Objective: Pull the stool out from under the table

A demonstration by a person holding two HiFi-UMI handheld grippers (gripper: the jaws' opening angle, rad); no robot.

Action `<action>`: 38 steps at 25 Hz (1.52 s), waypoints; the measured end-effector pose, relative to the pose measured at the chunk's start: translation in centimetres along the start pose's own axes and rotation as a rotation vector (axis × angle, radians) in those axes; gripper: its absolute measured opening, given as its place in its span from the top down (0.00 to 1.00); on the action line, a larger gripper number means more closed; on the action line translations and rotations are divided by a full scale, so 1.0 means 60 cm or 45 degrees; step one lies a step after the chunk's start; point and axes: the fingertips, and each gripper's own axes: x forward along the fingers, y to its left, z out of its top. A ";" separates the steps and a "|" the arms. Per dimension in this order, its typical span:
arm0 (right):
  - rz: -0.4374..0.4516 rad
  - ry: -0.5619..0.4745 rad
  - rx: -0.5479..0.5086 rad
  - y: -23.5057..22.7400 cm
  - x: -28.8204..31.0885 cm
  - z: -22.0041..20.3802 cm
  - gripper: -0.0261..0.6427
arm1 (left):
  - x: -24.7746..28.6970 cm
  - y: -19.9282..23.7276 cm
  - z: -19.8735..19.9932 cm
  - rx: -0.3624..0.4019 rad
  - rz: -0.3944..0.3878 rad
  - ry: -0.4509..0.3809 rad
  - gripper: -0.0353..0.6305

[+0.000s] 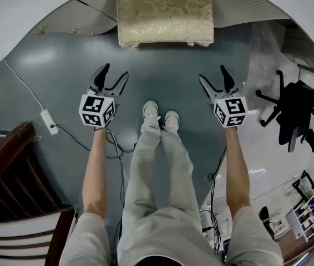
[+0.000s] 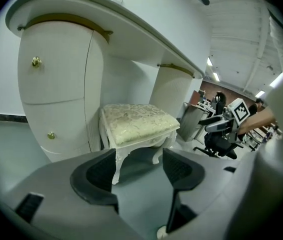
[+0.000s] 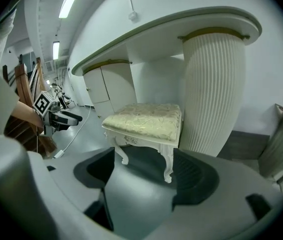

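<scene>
We square our left gripper (image 1: 116, 71) and right gripper (image 1: 212, 72), fingers spread and empty, to the cream-cushioned white stool (image 1: 165, 13), seemingly part-tucked under the curved white surface (image 1: 24, 15).

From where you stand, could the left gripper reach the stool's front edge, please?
Probably yes: the left gripper, jaws apart and empty, faces the stool with only bare floor between them, and the stool's front edge sticks out beyond the table.

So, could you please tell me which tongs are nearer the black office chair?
Right. The right tongs hang beside the office chair; the left tongs are beyond the person's shoes, farther off.
</scene>
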 end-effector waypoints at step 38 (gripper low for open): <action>-0.094 0.003 -0.138 -0.165 0.345 -0.110 0.50 | 0.312 0.137 -0.110 0.125 0.044 -0.069 0.53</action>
